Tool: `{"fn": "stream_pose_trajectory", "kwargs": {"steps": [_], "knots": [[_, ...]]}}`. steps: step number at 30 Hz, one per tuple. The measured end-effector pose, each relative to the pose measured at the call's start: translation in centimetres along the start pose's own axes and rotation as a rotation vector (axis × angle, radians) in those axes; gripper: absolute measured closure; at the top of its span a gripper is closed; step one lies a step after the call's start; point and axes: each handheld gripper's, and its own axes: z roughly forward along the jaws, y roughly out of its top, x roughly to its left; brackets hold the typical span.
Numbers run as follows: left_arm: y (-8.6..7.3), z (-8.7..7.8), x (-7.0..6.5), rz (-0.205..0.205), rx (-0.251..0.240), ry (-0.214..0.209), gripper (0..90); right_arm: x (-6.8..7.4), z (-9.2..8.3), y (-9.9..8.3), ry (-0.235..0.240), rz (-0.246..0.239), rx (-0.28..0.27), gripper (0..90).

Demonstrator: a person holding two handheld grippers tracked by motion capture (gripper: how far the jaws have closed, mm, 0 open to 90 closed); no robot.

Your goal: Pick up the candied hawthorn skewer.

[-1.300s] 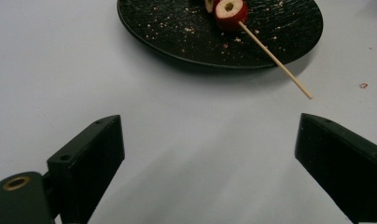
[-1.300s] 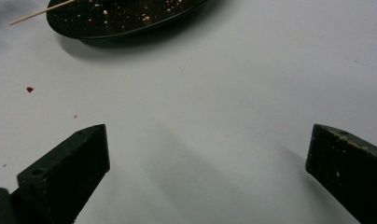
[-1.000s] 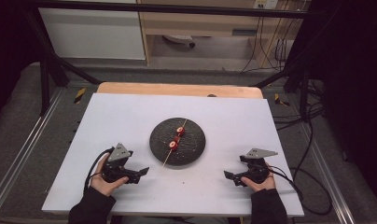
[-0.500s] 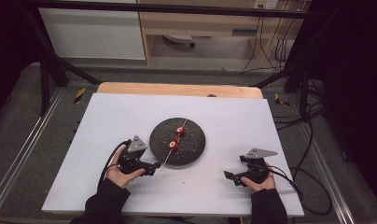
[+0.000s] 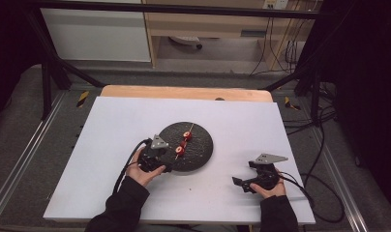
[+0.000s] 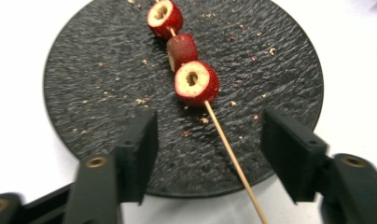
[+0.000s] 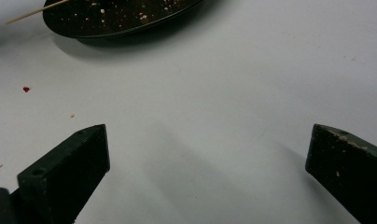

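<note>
White worktop (image 5: 111, 183) lies closest to us, where our right claw (image 5: 238, 183) rests spread and empty, well apart from the work. Our left claw (image 6: 207, 154) has just been narrowing, though its pads press nothing yet: the wooden skewer (image 6: 233, 161) runs between them untouched. We judge this the reach for the stick's bare end; next we should close squarely on it. Farther on, three red fruit slices (image 6: 196, 84) sit threaded on the skewer across the black slate plate (image 6: 93, 79).
</note>
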Motion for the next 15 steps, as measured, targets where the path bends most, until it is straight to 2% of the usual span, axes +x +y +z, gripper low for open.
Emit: {"fn": "stream_pose_trajectory", "kwargs": {"steps": [3,4,8,12,14,15], "knots": [[0.3,0.7,-0.2,-0.007,0.03,0.002,41.6,0.0,0.0,0.0,-0.001,-0.006,0.0,0.7],[0.4,0.9,-0.2,-0.009,0.039,0.002,46.4,0.0,0.0,0.0,0.0,-0.003,0.001,0.7],[0.7,1.7,-0.5,-0.022,0.081,0.003,53.0,0.0,0.0,0.0,0.0,-0.002,-0.001,0.6],[0.9,2.1,-0.7,-0.036,0.112,0.001,65.1,0.0,0.0,0.0,0.001,-0.003,-0.001,0.7],[1.0,2.2,-0.8,-0.033,0.121,0.018,66.5,0.0,0.0,0.0,0.001,-0.003,-0.002,0.7],[1.1,2.3,-0.9,-0.031,0.125,0.026,70.1,-0.1,0.0,0.0,0.002,-0.005,-0.002,0.6]]}}
